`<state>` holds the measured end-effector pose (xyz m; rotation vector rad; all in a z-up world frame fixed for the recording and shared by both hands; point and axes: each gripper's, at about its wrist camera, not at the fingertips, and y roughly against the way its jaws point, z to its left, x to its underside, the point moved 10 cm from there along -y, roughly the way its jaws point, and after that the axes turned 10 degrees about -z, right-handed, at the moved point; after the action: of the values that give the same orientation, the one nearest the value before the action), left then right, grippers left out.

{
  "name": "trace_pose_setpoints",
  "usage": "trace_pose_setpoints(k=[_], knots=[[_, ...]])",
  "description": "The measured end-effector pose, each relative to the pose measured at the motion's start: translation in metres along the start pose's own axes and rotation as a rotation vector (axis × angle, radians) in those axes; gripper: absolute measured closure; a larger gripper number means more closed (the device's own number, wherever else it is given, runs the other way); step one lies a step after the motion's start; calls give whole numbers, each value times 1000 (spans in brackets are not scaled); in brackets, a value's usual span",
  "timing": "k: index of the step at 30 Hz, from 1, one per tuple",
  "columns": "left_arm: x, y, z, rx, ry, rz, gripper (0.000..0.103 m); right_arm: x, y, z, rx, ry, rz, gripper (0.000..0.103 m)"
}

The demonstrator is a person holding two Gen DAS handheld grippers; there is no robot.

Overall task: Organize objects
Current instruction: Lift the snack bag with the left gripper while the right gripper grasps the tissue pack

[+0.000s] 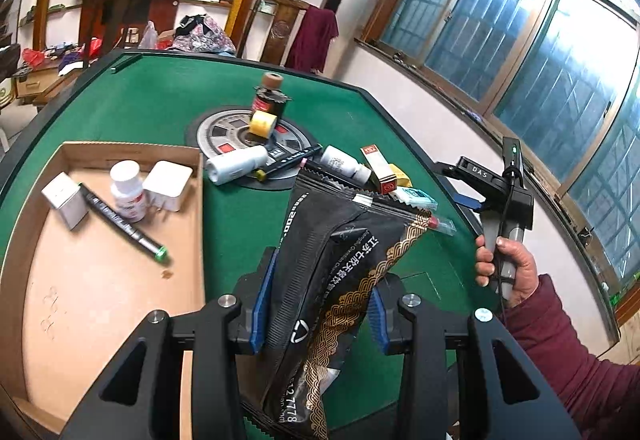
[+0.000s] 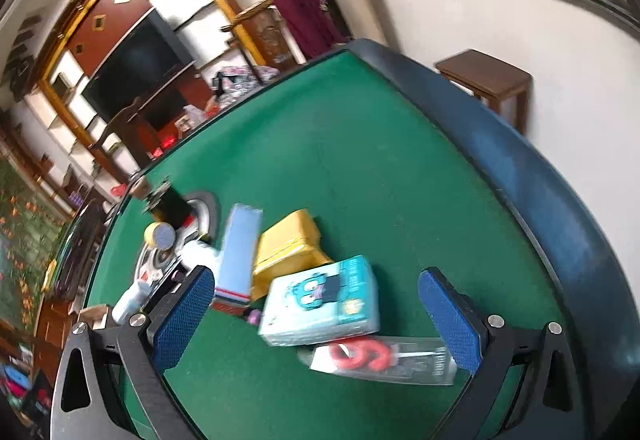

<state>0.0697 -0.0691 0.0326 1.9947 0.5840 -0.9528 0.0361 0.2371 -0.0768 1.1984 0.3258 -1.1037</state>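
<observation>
L tongs (image 1: 320, 304) are clamped on a black foil pouch (image 1: 332, 280) w/ gold pattern; I've got it pinched between both blue pads, tilted, held up above the green desk (image 1: 168, 100). Cardboard tray (image 1: 100, 280) sits to the left of it, holding two white boxes, a white pill bottle (image 1: 127, 192) and a dark marker (image 1: 124, 222) w/ green tip. Beyond the pouch: a white tube, a pen, a small white bottle and a red-white box lie by the round centre plate (image 1: 224, 128).

R tongs (image 2: 316, 320) are spread wide, nothing gripped. Between the pads, on the desk, lie a light-blue cartoon box (image 2: 320, 300) and a clear pack (image 2: 384, 358) w/ red shape; yellow box (image 2: 288, 244) just behind. R view is blurry.
</observation>
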Motion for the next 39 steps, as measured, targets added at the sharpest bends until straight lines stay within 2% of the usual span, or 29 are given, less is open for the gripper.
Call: trace_pose_setpoints(k=[5, 8, 11, 13, 15, 16, 18, 19, 20, 22, 24, 25, 28, 29, 33, 36, 38, 39], knots=[[7, 2, 9, 15, 22, 4, 64, 5, 0, -11, 49, 100, 63, 0], [13, -3, 12, 30, 60, 27, 64, 11, -11, -1, -40, 51, 113, 0], [17, -2, 9, 32, 51, 26, 64, 8, -30, 1, -68, -9, 118, 0], [17, -1, 9, 24, 50, 24, 63, 16, -43, 10, -133, -52, 181, 0], [17, 1, 12, 22, 58, 19, 63, 32, -40, 39, -287, -65, 257, 0], [16, 2, 13, 19, 58, 17, 63, 39, -34, 51, -335, -41, 276, 0], [16, 1, 15, 16, 60, 18, 63, 61, -4, 93, -546, 13, 367, 0], [17, -1, 16, 18, 66, 20, 63, 68, 10, 106, -615, 29, 393, 1], [18, -3, 16, 22, 74, 24, 63, 72, 23, 114, -640, 67, 392, 1], [22, -7, 16, 26, 83, 32, 63, 72, 32, 114, -556, 166, 347, 0], [23, -7, 15, 25, 78, 30, 63, 72, 29, 109, -416, 286, 290, 0], [23, -6, 14, 23, 73, 29, 63, 75, 28, 110, -385, 328, 279, 0], [24, -3, 15, 23, 76, 27, 63, 86, 21, 120, -317, 511, 249, 0], [24, -2, 16, 23, 82, 28, 63, 95, 20, 128, -296, 613, 234, 0], [25, 1, 17, 19, 86, 27, 63, 115, 6, 137, -248, 857, 237, 1], [25, 2, 17, 18, 86, 26, 63, 123, -14, 139, -223, 915, 285, 6], [26, 2, 18, 17, 86, 27, 63, 125, -25, 129, -211, 857, 335, 21], [25, 2, 19, 17, 86, 27, 63, 123, -26, 126, -217, 820, 336, 23]])
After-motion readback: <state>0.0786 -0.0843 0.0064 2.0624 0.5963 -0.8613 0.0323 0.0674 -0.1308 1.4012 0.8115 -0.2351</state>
